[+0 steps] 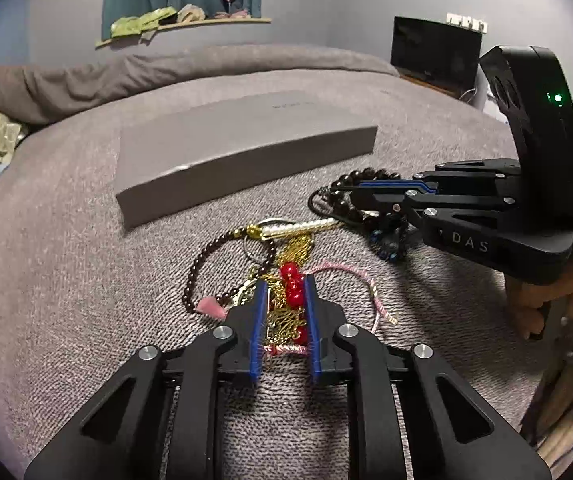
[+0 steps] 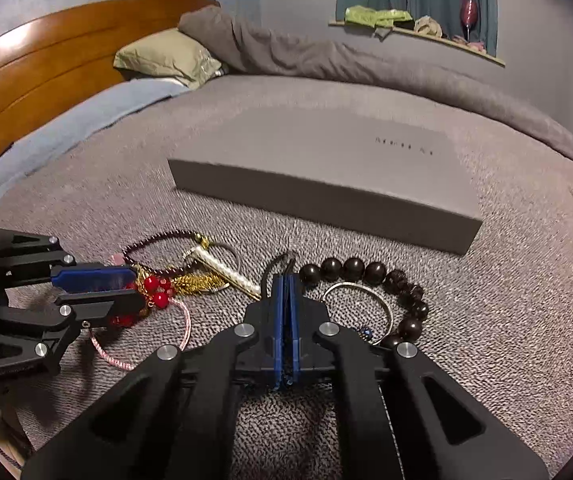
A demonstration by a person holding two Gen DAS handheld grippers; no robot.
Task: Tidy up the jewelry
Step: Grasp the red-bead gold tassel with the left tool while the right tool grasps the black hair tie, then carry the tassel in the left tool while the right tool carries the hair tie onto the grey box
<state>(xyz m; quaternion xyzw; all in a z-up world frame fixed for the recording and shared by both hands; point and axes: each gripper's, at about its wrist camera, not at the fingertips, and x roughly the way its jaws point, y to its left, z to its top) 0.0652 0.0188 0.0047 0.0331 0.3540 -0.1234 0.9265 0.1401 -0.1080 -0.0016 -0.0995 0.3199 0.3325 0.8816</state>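
A: Grey knit bedspread (image 1: 66, 280) carries everything; closed grey box (image 1: 246, 148) lies flat at the back; jewelry sits in a loose heap just in front of it, under both grippers.
B: box handling?
A: looks like light, stiff card; I'd take it by the lid's edges; contents and any compartments are hidden; lid print too blurred to read.
B: biggest piece?
A: big dark bead bracelet (image 2: 374, 270); hard round beads, probably slippery on a pad; better taken by its string; right gripper (image 2: 285, 279) is clamped flat on a black cord (image 2: 270, 270) poking out past its tips; can't tell whether that cord belongs to the bracelet.
B: left?
A: left gripper (image 1: 285, 282) is narrow, pads pressed on red beads (image 1: 292, 284) tangled in gold chain (image 1: 298, 246); chain is limp and fine, likely to snag and drag its neighbours; pink cord (image 1: 346, 268) runs under the fingers, so a lift may pull it along.
B: rest?
A: silver bangle (image 2: 352, 284) is stiff, easy by the rim; pearl bar (image 2: 226, 274) is rigid, grip mid-length; small bead bracelet (image 1: 194, 268) is soft and light; blue-beaded piece (image 1: 386, 244) half hidden under the right gripper, type unclear.
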